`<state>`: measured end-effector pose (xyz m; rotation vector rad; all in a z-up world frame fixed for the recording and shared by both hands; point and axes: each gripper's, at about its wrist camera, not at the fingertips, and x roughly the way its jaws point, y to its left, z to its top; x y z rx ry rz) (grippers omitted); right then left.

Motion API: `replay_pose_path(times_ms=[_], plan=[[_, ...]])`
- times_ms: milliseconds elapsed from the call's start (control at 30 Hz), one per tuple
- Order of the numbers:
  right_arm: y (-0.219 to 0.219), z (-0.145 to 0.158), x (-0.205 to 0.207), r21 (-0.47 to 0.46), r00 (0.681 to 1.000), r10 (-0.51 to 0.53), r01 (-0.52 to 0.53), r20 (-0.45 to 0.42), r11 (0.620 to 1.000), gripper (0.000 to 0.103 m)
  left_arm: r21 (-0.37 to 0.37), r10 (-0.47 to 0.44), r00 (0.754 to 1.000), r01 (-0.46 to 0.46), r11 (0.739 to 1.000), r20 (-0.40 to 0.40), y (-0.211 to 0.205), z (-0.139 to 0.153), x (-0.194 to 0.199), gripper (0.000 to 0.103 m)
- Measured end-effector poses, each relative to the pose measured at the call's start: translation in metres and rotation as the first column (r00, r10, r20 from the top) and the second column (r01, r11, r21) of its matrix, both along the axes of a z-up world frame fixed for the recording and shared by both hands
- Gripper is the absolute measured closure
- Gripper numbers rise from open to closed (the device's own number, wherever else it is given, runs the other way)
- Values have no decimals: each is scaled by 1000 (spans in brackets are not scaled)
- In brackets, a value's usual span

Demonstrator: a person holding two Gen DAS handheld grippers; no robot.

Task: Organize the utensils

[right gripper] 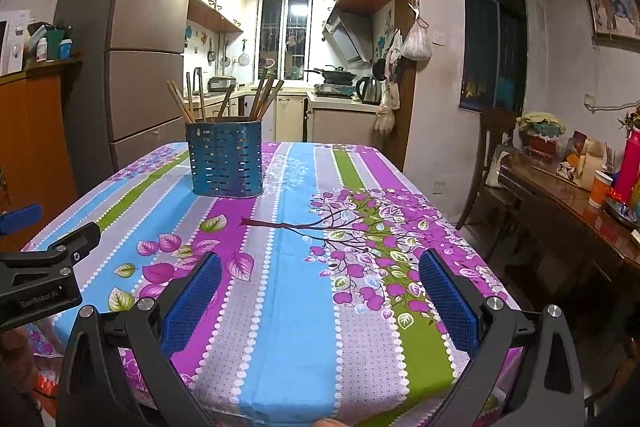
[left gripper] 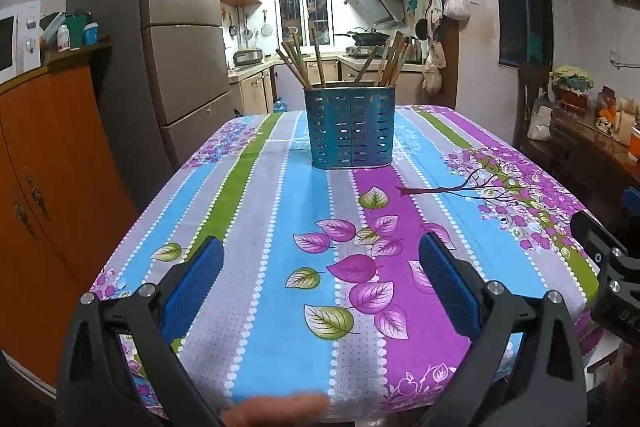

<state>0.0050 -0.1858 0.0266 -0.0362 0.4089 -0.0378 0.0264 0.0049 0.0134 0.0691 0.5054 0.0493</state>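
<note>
A blue perforated utensil holder stands upright near the far end of the table, on a flowered striped cloth. Several wooden chopsticks lean out of both its compartments. In the right wrist view the holder sits at the far left with its chopsticks. My left gripper hovers open over the near edge, nothing between its blue pads. My right gripper is also open and empty, over the table to the right. Each gripper's black frame shows at the edge of the other's view.
An orange cabinet and a tall fridge stand left of the table. A dark wooden sideboard with cups, a red flask and clutter runs along the right. A chair stands by the far right corner. The kitchen lies beyond.
</note>
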Motion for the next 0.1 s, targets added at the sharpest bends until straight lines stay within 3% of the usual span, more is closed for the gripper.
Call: replay_pose_path(times_ms=[100], plan=[[0,1,-1,-4,1000,0,0,4,1000,5,21,1,1000,-1,1000,16,-3,1,-3,8]])
